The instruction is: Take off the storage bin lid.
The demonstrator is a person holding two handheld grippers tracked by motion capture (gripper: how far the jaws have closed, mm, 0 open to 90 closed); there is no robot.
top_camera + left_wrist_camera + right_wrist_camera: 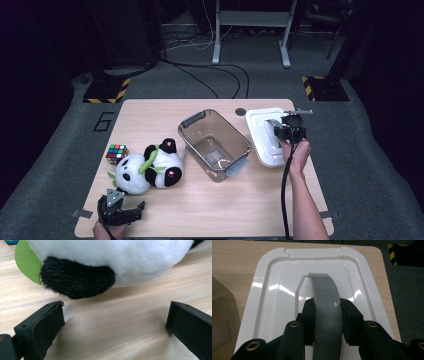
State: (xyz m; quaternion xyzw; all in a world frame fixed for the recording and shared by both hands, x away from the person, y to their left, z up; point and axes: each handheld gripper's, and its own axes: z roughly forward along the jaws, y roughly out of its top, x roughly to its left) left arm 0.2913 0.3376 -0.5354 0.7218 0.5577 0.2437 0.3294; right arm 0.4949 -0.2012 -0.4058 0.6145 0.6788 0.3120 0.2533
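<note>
- The wooden table (pixel 210 210) stands on grey carpet, with cables and a metal frame at the far side of the dim room.
- The clear bin (pixel 215 144) sits open mid-table; the white lid (pixel 260 131) lies just right of it.
- Your right gripper (pixel 327 315) pinches the lid's grey handle (pixel 325 292) between both jaws (a centred hold, by the look of it). Lift straight up and keep the lid level before carrying it left over the bin.
- Your left gripper (pixel 115 322) rests near the front edge, jaws spread, just short of the plush panda (pixel 112 262).
- A puzzle cube (pixel 117 153) lies left of the panda.
</note>
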